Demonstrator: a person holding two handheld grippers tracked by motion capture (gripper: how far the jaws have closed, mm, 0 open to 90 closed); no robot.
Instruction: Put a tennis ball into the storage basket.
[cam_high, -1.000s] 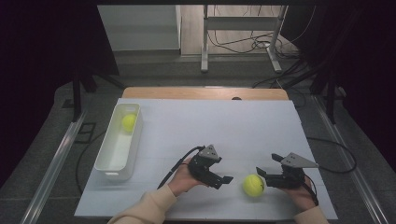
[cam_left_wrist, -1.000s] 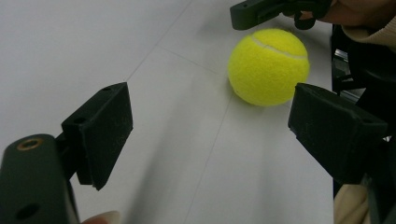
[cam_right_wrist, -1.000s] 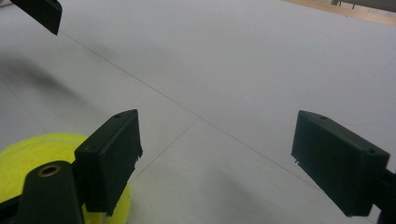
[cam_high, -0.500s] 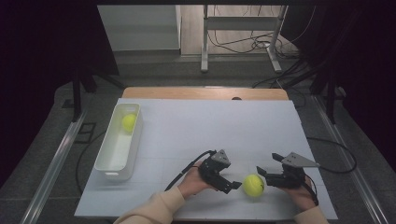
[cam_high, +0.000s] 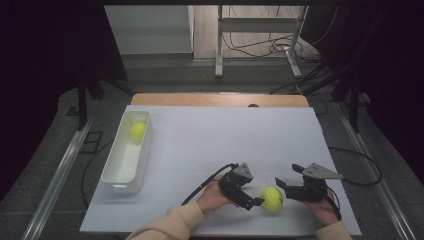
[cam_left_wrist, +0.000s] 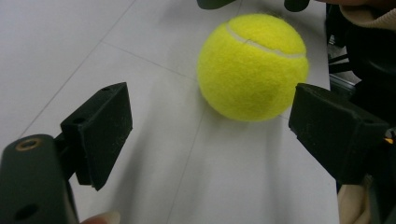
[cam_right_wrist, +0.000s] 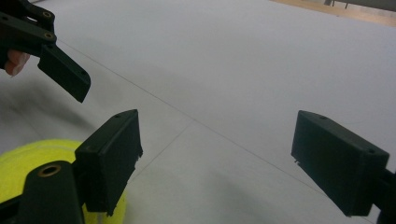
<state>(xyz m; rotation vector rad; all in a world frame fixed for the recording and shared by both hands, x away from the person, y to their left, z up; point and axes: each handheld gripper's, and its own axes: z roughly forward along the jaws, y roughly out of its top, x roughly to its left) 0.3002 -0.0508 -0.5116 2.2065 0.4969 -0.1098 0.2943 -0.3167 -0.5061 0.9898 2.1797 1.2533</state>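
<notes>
A yellow tennis ball (cam_high: 271, 198) lies on the white mat near the front edge, between my two grippers. My left gripper (cam_high: 254, 197) sits just left of it, open, with its tips close to the ball. In the left gripper view the ball (cam_left_wrist: 252, 65) rests slightly ahead of the left gripper (cam_left_wrist: 215, 126), whose pads do not touch it. My right gripper (cam_high: 289, 176) stands open to the ball's right, holding nothing. In the right gripper view the ball (cam_right_wrist: 28, 172) peeks out at the lower left, outside the right gripper (cam_right_wrist: 226, 154).
A white bin (cam_high: 120, 180) stands at the mat's left side with a second tennis ball (cam_high: 138, 131) in its far end. The mat (cam_high: 225, 135) stretches bare toward a wooden table edge (cam_high: 215, 99). Cables trail from both grippers.
My left gripper has slid to the right and a little lower, closing in on the ball. The ball and the right gripper have stayed put.
</notes>
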